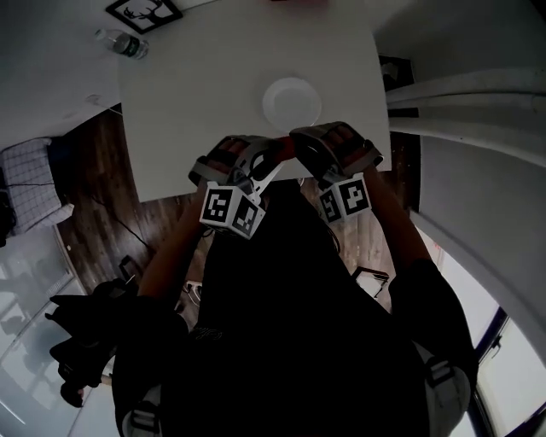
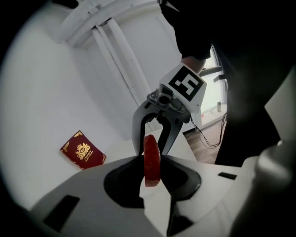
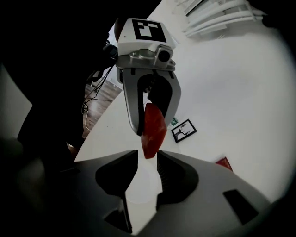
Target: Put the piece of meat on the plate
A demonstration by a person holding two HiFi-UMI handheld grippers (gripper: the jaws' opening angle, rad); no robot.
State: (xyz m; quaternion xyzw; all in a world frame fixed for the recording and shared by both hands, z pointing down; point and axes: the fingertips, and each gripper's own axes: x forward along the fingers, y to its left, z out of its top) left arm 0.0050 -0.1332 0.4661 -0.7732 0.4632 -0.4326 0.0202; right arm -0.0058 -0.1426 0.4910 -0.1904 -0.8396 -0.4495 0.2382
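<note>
We see a big white table [image 1: 188, 102] in the middle of the room. By its left side and its near edge the floor [image 1: 94, 154] is dark brown wood, with a black cord [image 2: 206, 139] lying on it. Past the table's far left corner lie a water bottle [image 1: 122, 43] and a framed deer picture [image 1: 143, 12]. Long white rails [image 1: 461, 94] run to the table's right. Bright daylight comes through a window [image 1: 512, 375] well behind the table's near right corner.

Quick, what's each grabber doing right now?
Left gripper: jaws closed, holding the piece of meat.
Right gripper: jaws open, holding nothing; the tip of the meat hangs between them.
</note>
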